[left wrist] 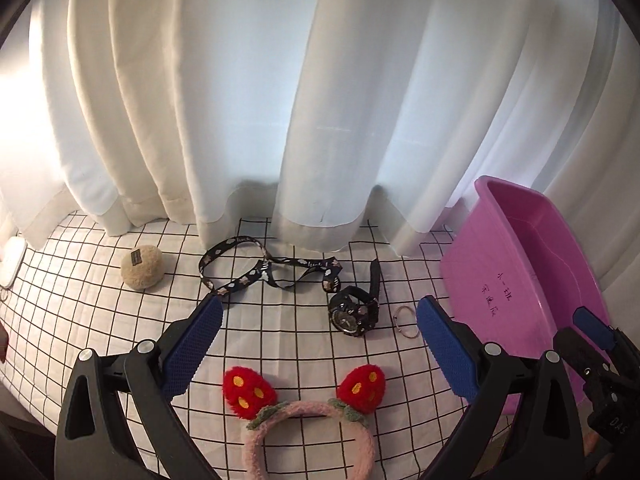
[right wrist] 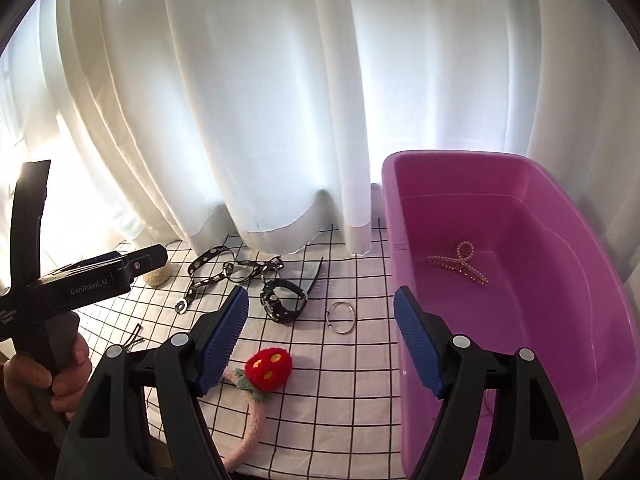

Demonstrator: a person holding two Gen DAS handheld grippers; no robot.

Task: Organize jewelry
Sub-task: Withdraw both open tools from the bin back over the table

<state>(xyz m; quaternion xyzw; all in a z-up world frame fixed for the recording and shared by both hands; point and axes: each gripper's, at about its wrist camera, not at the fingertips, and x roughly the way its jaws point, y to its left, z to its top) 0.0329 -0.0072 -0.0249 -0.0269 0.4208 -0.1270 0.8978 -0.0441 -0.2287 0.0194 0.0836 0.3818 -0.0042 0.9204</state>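
While both grippers hang over the grid-print cloth with nothing in them, here's how it looks:

Left gripper (left wrist: 318, 350): jaws spread wide, empty, pointed at the fluffy pink headband with red strawberry ears (left wrist: 308, 412), which lies right under its nose between the two blue pads.

Right gripper (right wrist: 320, 344): also spread wide and empty, straddling the near left wall of the purple plastic tub (right wrist: 394, 216).

Tub contents: one pearl-studded claw hair clip (right wrist: 460, 264) on the bottom, so I'd guess the sorting has barely started.

Still out on the white black-grid tablecloth (left wrist: 120, 320): chunky black wristwatch (left wrist: 354, 312), thin silver ring bangle (left wrist: 406, 320), black patterned strap with little pale shapes (left wrist: 256, 270), a beige fuzzy ball thing with a small tag (left wrist: 142, 266) far left, plus the headband. There's also a thin dark hairpin-looking thing (right wrist: 134, 334), too small to be sure.

Key relation: headband sits nearest the left gripper, its arc opening toward the camera and its width running left-right across the jaws. Tub is off to that gripper's right, so the carry would go rightward past the watch and bangle.

My guess for next grab: headband with the left, pinching the band near one ear. The bangle is closer to the right gripper, lying flat just left of the tub wall, and looks fiddly to pinch.
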